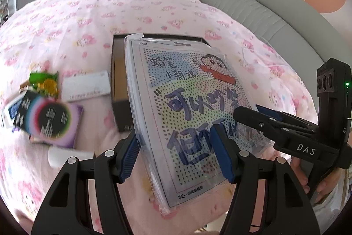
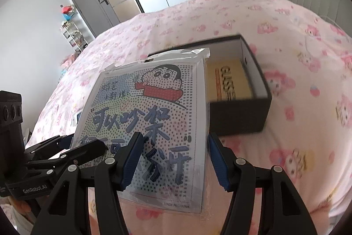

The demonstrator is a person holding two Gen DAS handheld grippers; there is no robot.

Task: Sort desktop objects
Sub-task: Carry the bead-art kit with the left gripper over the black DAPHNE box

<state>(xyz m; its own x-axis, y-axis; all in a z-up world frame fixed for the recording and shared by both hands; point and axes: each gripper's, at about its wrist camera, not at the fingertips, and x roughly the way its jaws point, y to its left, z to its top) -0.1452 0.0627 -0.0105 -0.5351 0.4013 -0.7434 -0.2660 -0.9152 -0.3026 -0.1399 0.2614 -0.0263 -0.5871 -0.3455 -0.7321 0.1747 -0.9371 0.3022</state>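
A flat plastic-wrapped cartoon picture kit [image 1: 187, 107] is held above the pink bed, in front of a dark open box [image 1: 120, 72]. My left gripper [image 1: 178, 155] is shut on its left edge, and my right gripper [image 1: 248, 112] is shut on its right edge. In the right wrist view the kit [image 2: 149, 120] tilts over the box [image 2: 239, 107], with my right gripper [image 2: 173, 158] around its lower right edge and my left gripper [image 2: 88, 147] on its left. A yellow printed packet [image 2: 228, 83] lies inside the box.
Left of the box lie a white carton [image 1: 85, 86], a green snack packet [image 1: 44, 82], a black and purple round-patterned box [image 1: 50, 119] and a white object [image 1: 66, 156]. The pink patterned bedspread [image 2: 297, 72] covers everything. A grey padded headboard [image 1: 264, 12] curves behind.
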